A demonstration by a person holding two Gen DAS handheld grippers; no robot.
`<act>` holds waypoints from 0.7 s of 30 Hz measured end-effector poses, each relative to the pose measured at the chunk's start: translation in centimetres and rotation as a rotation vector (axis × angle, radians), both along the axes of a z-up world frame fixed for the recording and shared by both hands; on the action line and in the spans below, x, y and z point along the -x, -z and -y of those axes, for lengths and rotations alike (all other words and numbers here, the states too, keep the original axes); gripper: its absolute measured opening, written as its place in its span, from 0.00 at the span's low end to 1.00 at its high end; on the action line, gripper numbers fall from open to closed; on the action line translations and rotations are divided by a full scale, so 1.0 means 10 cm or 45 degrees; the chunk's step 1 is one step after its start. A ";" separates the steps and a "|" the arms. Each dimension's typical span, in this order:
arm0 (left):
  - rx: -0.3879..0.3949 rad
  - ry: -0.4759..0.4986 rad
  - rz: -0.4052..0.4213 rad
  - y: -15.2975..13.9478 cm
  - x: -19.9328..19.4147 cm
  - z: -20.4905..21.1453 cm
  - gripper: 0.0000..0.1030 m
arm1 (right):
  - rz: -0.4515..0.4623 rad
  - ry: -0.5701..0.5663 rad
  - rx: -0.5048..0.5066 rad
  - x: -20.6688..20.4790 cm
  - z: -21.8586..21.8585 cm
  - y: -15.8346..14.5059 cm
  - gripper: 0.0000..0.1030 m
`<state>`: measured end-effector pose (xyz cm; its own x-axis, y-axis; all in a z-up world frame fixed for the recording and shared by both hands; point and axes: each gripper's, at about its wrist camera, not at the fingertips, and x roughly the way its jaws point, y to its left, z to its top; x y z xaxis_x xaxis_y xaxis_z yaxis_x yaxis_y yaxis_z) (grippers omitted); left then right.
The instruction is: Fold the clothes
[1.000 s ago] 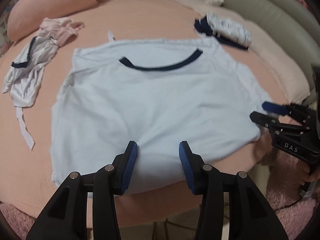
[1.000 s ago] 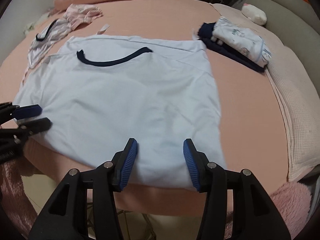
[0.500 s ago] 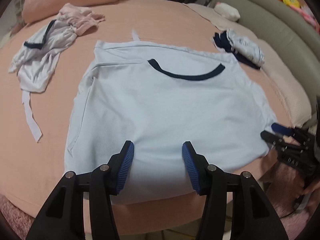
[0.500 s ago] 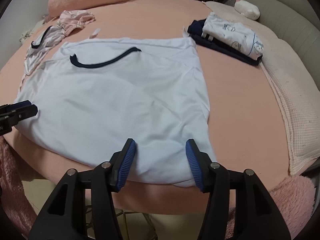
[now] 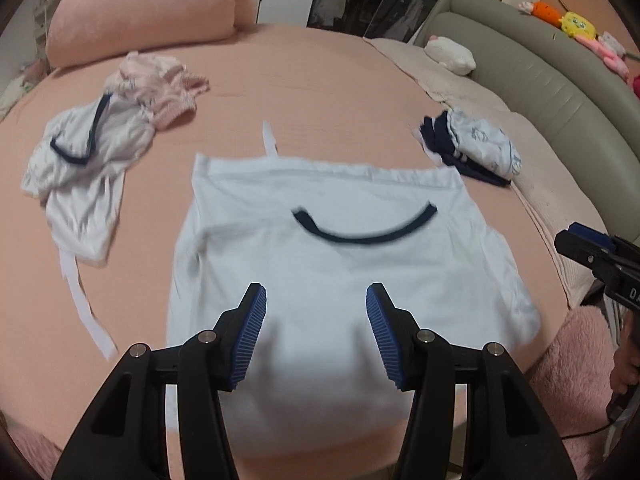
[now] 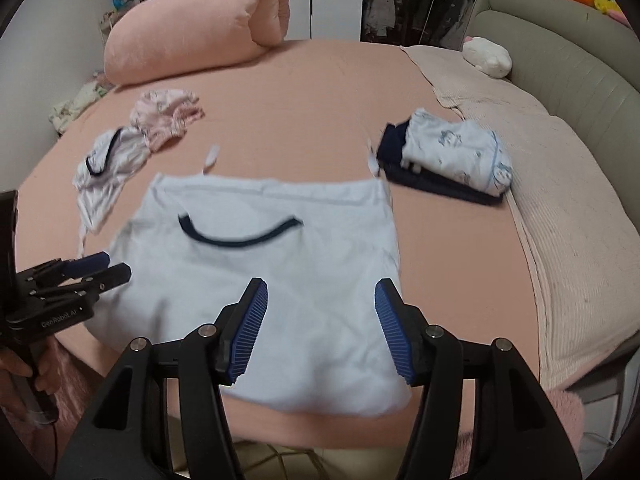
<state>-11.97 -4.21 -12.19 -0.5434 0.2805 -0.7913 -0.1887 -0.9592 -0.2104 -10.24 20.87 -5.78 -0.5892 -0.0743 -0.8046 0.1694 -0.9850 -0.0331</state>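
A pale blue T-shirt (image 5: 332, 280) with a navy collar (image 5: 364, 232) lies flat on the pink bed (image 5: 320, 80), folded over so the collar faces up, its near edge hanging at the bed's rim. My left gripper (image 5: 315, 288) hovers above the shirt's near left part, open, nothing between its blue pads. Over the near right part hangs my right gripper (image 6: 321, 282), also open and empty. Each gripper shows in the other's view: the left gripper (image 6: 100, 268) beside the shirt's left edge, the right gripper (image 5: 576, 236) off the shirt's right edge.
A folded stack of clothes (image 6: 452, 156) sits right of the shirt. A crumpled white garment (image 5: 88, 160) and a pink one (image 5: 160, 92) lie at the far left. A rolled pink pillow (image 6: 192, 20), a beige blanket (image 6: 560, 220) and a grey-green headboard (image 6: 560, 40) border the bed.
Both grippers have lifted up and back from the shirt's near edge, and their jaws stand a little wider. The shirt lies released on the bed.
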 end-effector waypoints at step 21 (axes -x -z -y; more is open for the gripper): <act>0.035 -0.183 0.231 0.69 1.68 0.54 0.53 | 0.286 0.076 -0.020 1.81 -0.43 1.08 0.56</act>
